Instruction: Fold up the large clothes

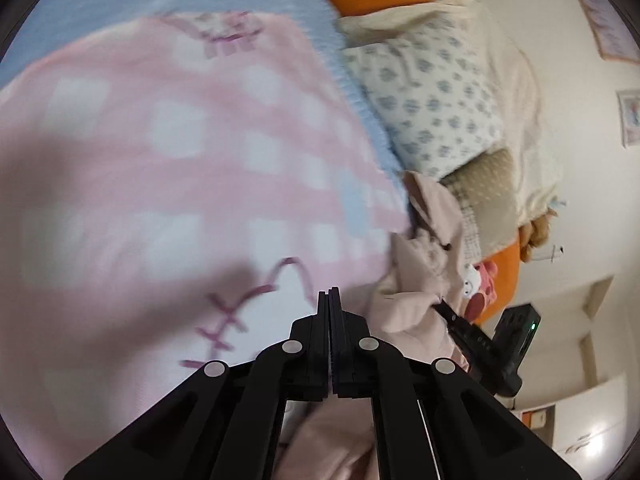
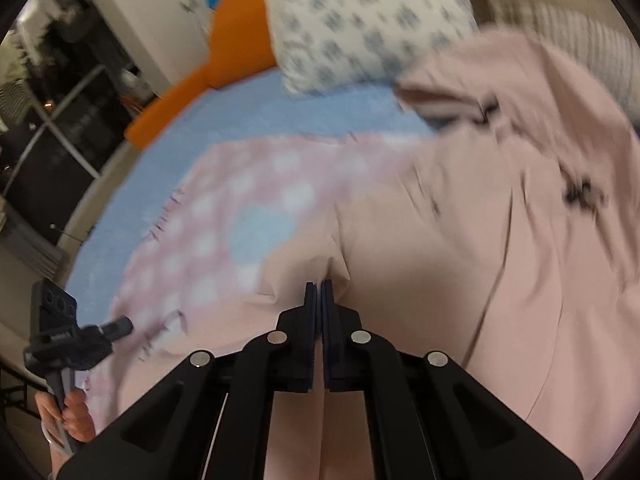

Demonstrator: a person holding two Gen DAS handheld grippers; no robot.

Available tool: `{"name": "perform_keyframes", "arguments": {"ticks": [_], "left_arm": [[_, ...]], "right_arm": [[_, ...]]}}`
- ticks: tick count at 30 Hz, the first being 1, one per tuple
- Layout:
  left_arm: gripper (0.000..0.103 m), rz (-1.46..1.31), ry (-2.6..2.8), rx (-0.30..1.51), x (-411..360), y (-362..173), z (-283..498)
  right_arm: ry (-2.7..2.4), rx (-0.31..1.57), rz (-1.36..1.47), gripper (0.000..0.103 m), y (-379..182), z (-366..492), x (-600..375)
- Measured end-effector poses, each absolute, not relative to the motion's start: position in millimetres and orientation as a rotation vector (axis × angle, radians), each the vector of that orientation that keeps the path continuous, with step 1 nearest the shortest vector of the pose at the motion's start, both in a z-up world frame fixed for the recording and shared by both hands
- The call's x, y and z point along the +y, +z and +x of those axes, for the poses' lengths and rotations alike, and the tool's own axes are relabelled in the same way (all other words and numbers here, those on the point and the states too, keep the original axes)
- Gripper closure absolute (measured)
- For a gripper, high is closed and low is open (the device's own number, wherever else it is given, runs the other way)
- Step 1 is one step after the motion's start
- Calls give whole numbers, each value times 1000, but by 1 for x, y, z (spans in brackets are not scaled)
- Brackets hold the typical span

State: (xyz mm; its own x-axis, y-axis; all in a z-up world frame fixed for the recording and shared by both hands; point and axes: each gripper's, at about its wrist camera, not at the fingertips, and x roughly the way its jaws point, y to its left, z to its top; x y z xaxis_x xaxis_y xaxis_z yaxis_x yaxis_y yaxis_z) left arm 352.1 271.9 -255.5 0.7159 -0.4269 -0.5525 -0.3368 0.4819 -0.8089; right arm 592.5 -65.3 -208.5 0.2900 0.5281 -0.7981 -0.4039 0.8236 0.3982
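Garment, plain pink, lies on the bed over a checked blanket. Right tongs pinch its near edge; left tongs, pressed together empty, hover left, beside it.

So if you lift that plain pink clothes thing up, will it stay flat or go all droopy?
Probably droopy: the pink garment already lies in soft folds and bunches. It looks thin, so likely light. The right gripper pinches only one edge, so the rest would probably hang and sway.
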Motion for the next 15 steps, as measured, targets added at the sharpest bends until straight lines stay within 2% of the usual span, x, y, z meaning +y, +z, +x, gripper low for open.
{"name": "perform_keyframes", "arguments": {"ticks": [2, 4, 5, 6, 7, 10, 11, 15], "left_arm": [[97, -1039, -89, 851, 264, -257, 351], [95, -995, -155, 860, 250, -248, 345], [87, -991, -188, 860, 245, -244, 345], [80, -977, -229, 864, 235, -237, 346], [70, -959, -252, 863, 228, -231, 350], [67, -825, -324, 850, 192, -200, 347], [58, -783, -360, 849, 178, -188, 347], [56, -686, -479, 879, 131, -159, 362]], "right_arm": [[639, 1102, 159, 95, -207, 583, -72], [675, 1072, 169, 84, -191, 568, -83], [692, 1055, 176, 78, -181, 559, -90], [722, 1035, 190, 66, -167, 544, -101], [755, 1024, 193, 58, -156, 529, -110], [876, 1011, 139, 54, -131, 463, -137], [909, 1016, 116, 52, -129, 446, -141], [1008, 1142, 34, 54, -148, 378, -150]]}}
